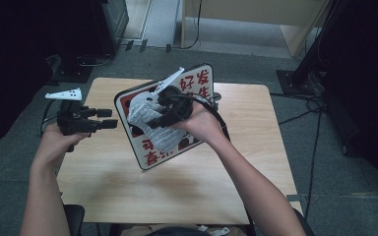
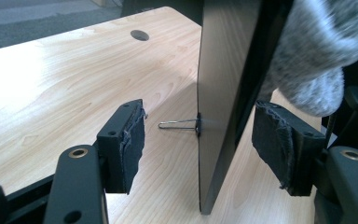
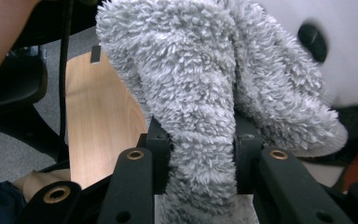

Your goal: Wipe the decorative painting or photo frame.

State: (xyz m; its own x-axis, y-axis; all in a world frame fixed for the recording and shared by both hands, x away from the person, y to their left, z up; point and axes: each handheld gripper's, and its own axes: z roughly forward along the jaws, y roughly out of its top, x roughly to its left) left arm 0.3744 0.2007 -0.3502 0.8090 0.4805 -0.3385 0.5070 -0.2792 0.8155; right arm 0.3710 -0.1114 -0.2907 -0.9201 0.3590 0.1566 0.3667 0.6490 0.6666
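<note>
Grey fluffy cloth point(image 3: 205, 107) is pinched between the jaws of the right gripper point(image 3: 203, 158), whose pads are pressed into the pile from both sides in the right gripper view. In the high view the cloth point(image 1: 150, 120) is seen bunched against the face of a board point(image 1: 192, 81), which stands tilted on the table point(image 1: 128, 196) near its middle. The board's face is white with a dark border, red panels and red characters. The right gripper point(image 1: 165, 110) is held over that face by the person's right hand point(image 1: 202, 123), with its cable looped behind it.

The left gripper point(image 2: 200, 144) is seen with its jaws spread apart. No earlier picture is at hand to be compared. In the left gripper view the board's thin edge point(image 2: 219, 102) stands upright between the two pads point(image 2: 133, 140), and neither pad is seen to touch it. A small wire clip point(image 2: 179, 124) is fixed to that edge and sticks out over the wood. A round hole point(image 2: 139, 35) is cut in the tabletop farther off. A lobe of the cloth point(image 2: 321, 56) hangs at the upper right of that view, on the far side of the board. In the high view the left gripper point(image 1: 110, 118) is held level by the left hand point(image 1: 61, 135), just beside the board's left edge.
</note>
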